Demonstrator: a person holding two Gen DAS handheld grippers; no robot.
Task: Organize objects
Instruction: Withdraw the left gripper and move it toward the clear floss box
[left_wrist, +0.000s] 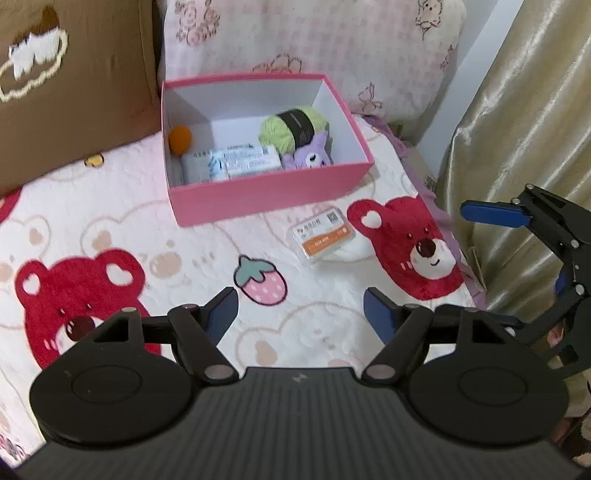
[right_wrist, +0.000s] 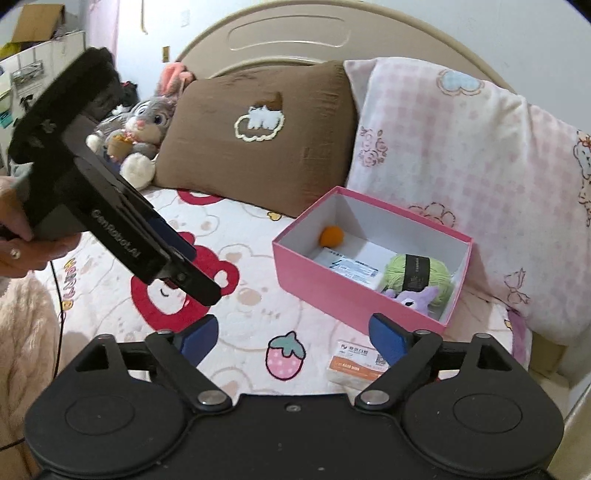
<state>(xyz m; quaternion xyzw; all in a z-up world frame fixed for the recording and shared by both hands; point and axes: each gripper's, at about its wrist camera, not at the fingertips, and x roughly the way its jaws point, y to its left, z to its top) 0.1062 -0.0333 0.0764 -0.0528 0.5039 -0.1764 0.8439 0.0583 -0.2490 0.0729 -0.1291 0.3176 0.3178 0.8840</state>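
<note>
Pink box (left_wrist: 266, 199) mostly packed; orange-label packet (left_wrist: 323, 236) alone on bed, near box; both tongs, left (left_wrist: 300, 314) and right (right_wrist: 291, 339), wide open, empty; next: right grasps packet.

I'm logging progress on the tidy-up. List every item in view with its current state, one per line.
pink box: open, no lid, on the bed
green yarn: inside box
purple plush: inside box
orange ball: inside box, far-left corner
white packets: lying inside box
orange-and-white packet: outside, on blanket
left gripper: open, empty
right gripper: open, empty
</note>
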